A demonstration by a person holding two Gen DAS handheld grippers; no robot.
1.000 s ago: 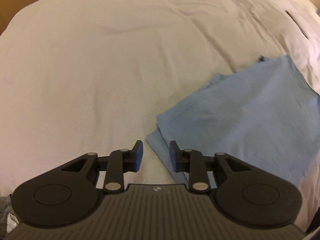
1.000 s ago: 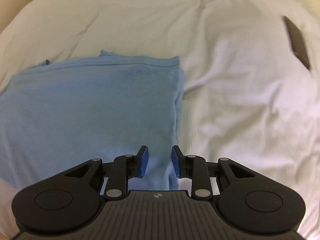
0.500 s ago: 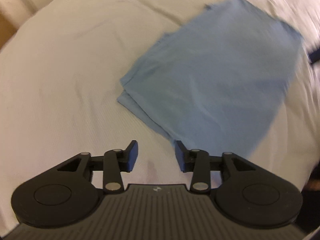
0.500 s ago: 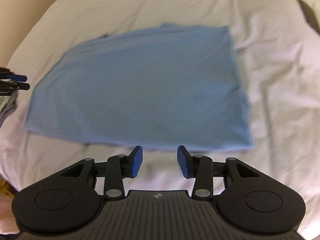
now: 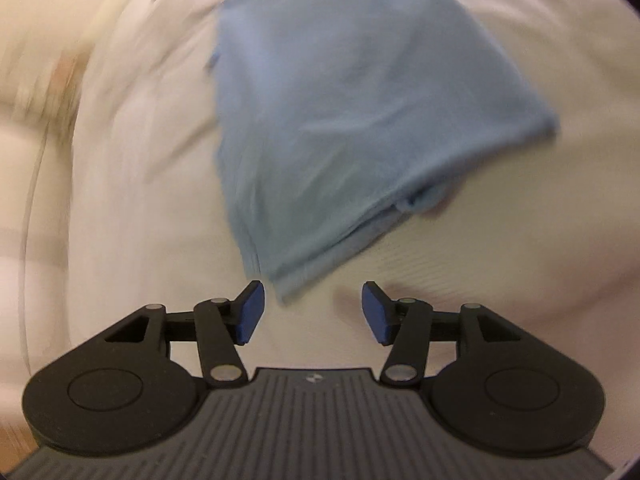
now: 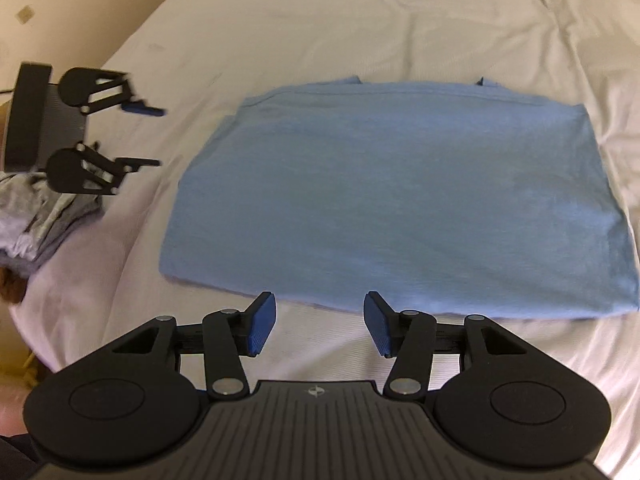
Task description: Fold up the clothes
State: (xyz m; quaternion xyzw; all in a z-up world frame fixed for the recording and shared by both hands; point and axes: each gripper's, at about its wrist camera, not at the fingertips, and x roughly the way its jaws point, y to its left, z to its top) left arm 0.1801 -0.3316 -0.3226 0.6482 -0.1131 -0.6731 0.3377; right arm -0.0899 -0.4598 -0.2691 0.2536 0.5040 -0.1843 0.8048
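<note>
Blue shirt (image 6: 400, 200) is folded into a flat rectangle and lies on the white bed cover (image 6: 360, 32), roughly mid-bed in your right wrist view. Its near edge runs just ahead of your right tool (image 6: 319, 324). Layered edges show at the corner nearest your left tool (image 5: 312, 312) in the left wrist view, where the shirt (image 5: 352, 112) looks like a stack of several thicknesses.

Your right tool: jaws spread, just been opening, nothing between the blue pads (image 6: 262, 324). They sit over bare bed cover, just short of the shirt's near edge, not touching it.

Your left tool: jaws spread, also just been opening, empty. One shirt corner points into the gap between the pads (image 5: 250, 312) but stops just short of them; no contact that I can see. That view is motion-blurred, so fine detail on the edge is unreliable.

From your right wrist view, the left tool (image 6: 148, 136) shows at the left edge, turned on its side with one finger above the other, hovering beside the shirt's left side, apart from the fabric.

Grey clothes (image 6: 36, 216) are bunched at the left edge of the bed below the left tool, well apart from the shirt.

Bed cover has soft wrinkles toward the far right.
</note>
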